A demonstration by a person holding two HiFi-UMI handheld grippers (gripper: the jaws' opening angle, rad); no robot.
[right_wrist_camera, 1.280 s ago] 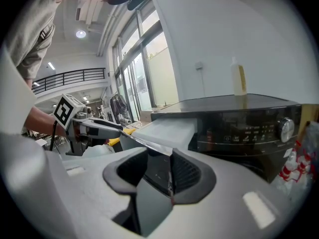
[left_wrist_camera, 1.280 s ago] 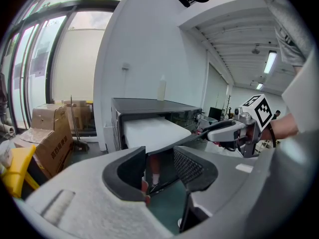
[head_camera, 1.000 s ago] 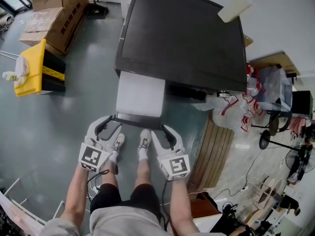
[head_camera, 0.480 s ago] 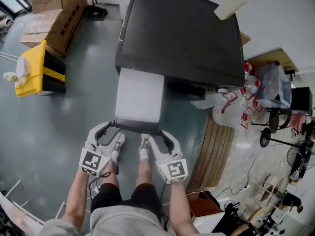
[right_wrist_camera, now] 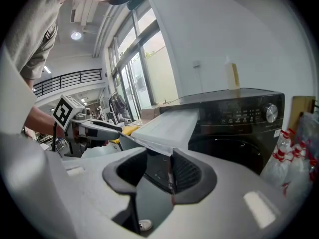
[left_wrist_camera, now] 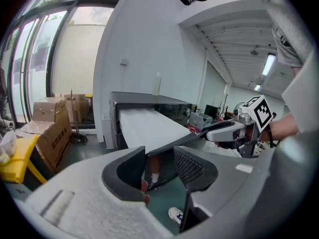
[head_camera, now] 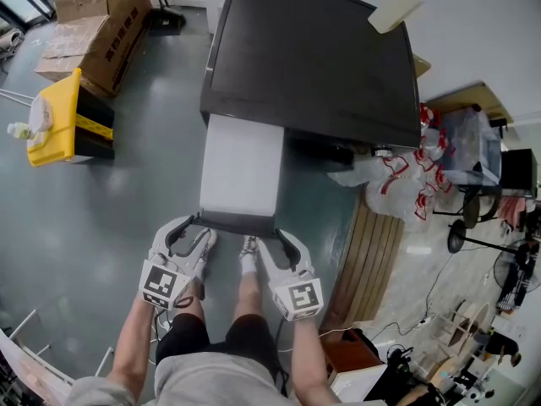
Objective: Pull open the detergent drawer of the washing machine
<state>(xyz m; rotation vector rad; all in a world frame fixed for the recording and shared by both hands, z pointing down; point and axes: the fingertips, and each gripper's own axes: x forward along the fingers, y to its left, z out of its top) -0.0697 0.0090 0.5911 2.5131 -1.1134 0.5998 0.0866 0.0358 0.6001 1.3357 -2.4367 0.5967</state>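
1. Two grey hand-held grippers grasp the wide white detergent drawer [head_camera: 241, 163] of the black front-loading washing machine [head_camera: 313, 57], one at each front corner.
2. The detergent drawer is drawn far out of the machine's front toward the person. Its flat white top is bare, and its dark glossy front panel [head_camera: 237, 221] is the part nearest the person.
3. The left gripper [head_camera: 190, 231] is clenched on the left end of the front panel. In the left gripper view, the panel's edge sits between the two dark pads of the left gripper [left_wrist_camera: 159, 166].
4. The right gripper [head_camera: 283, 239] is clenched on the right end of the front panel. In the right gripper view, the panel's corner is pinched between the pads of the right gripper [right_wrist_camera: 159, 171].
5. Both grippers point toward the machine and tilt slightly downward.
6. The person's feet in white shoes [head_camera: 248, 245] stand on the grey floor [head_camera: 84, 210], just below the front panel and between the grippers.
7. A pale plastic bottle [head_camera: 397, 8] stands on the machine's top near its far right corner.
8. A yellow and black container [head_camera: 55, 117] sits on the floor well to the left, with brown cardboard boxes [head_camera: 101, 15] beyond it.
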